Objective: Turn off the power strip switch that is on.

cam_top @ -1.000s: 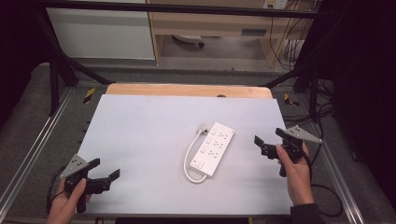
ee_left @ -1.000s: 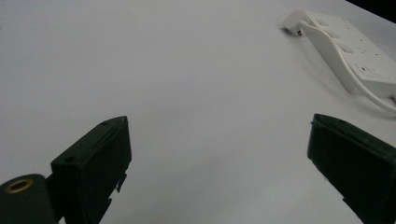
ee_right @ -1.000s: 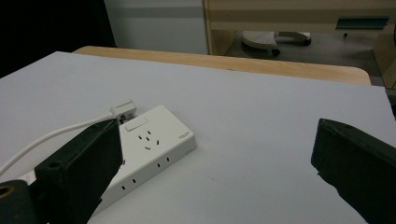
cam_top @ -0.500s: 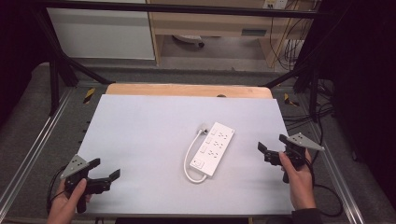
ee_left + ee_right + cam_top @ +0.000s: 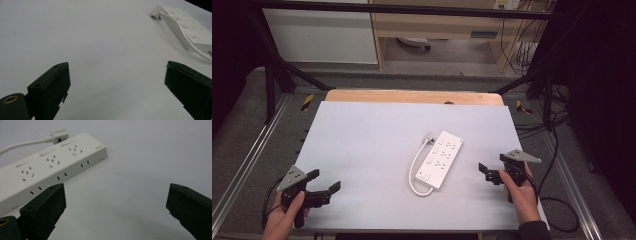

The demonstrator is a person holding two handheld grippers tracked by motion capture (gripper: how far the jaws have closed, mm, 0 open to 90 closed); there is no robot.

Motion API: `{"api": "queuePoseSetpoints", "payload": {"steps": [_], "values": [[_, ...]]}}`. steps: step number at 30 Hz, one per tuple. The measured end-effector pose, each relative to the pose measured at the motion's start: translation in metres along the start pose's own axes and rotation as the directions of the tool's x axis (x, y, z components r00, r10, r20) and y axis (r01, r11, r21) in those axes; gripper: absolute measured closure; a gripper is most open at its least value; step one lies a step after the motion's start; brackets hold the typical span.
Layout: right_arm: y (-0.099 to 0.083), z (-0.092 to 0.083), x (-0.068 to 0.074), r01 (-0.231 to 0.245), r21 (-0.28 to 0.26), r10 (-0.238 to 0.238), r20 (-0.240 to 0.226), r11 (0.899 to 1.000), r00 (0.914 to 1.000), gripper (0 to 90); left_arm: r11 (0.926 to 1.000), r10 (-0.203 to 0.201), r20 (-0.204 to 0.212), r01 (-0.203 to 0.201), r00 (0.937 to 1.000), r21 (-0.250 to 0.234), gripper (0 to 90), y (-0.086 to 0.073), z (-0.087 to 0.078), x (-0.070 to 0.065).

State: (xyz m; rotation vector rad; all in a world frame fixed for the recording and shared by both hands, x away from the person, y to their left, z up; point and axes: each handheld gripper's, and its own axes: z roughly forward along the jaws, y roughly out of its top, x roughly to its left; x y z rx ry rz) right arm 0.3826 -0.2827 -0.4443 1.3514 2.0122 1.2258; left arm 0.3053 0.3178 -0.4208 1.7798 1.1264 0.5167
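Note:
A white power strip (image 5: 442, 159) lies at an angle on the pale table sheet (image 5: 367, 135), right of centre. Its white cord (image 5: 413, 175) loops along its left side to a plug (image 5: 428, 137) by its far end. My left gripper (image 5: 326, 180) hovers open at the near left corner, well apart from the strip. In the left gripper view my gripper (image 5: 117, 66) holds nothing, and the strip (image 5: 192, 32) lies far off at the upper right. My right gripper (image 5: 490, 166) is open just right of the strip. In the right gripper view that gripper (image 5: 117, 186) is empty, with the strip (image 5: 50, 168) ahead on its left.
A wooden table edge (image 5: 412, 96) shows beyond the sheet. Metal frame rails (image 5: 242, 165) run along both sides, with black struts at the back corners. Dark cables (image 5: 557, 200) trail on the floor at the right. A cabinet and shelf stand behind the table.
My right gripper has drawn back toward the near edge and slightly left, staying open. The left gripper and the power strip have not moved.

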Motion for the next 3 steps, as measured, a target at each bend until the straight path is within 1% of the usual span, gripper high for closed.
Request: {"api": "queuePoseSetpoints", "payload": {"steps": [1, 3], "values": [[-0.002, 0.005, 0.002, 0.007, 0.036, -0.007, -0.004, 0.999, 1.0, 3.1, 1.0, 0.001, -0.001, -0.001, 1.0, 0.001, 6.2, 0.0, 0.0, 0.0], [-0.004, 0.016, 0.006, 0.034, 0.111, -0.035, 0.007, 0.993, 0.9993, 3.7, 1.0, 0.005, 0.001, -0.005, 1.0, 0.001, 6.2, 0.0, 0.0, 0.0]]}}
